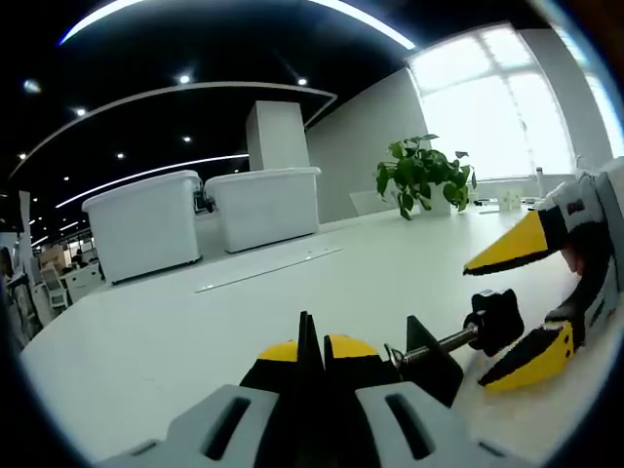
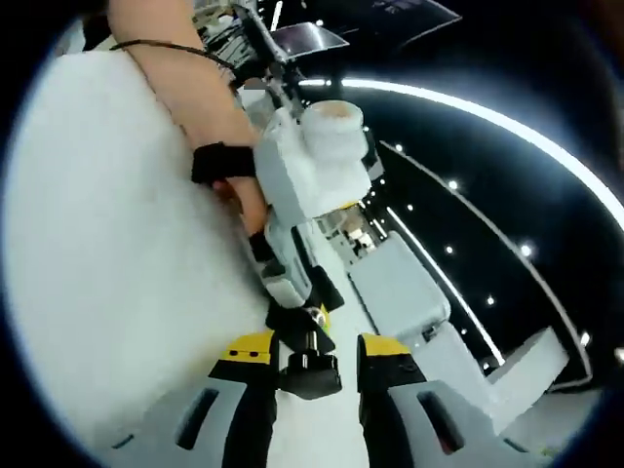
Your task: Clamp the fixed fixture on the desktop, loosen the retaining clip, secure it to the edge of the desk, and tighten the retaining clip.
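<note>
A black clamp fixture (image 1: 430,357) rests low over the white desk (image 1: 166,331). Its threaded screw (image 1: 444,343) ends in a black knob (image 1: 495,320). My left gripper (image 1: 314,343) is shut on the fixture's thin black body, yellow tips pressed against it. My right gripper (image 1: 478,325) comes in from the right, open, with one yellow jaw above the knob and one below. In the right gripper view the knob (image 2: 310,373) sits between the spread fingers of my right gripper (image 2: 317,343), with a small gap on one side. The left gripper (image 2: 297,310) holds the fixture just beyond.
Two white lidded storage boxes (image 1: 141,229) (image 1: 263,205) stand at the desk's far side, with a potted plant (image 1: 421,174) to their right near a bright window. A thin flat strip (image 1: 268,268) lies mid-desk. A person's hand with a black wristband (image 2: 219,161) holds the left gripper.
</note>
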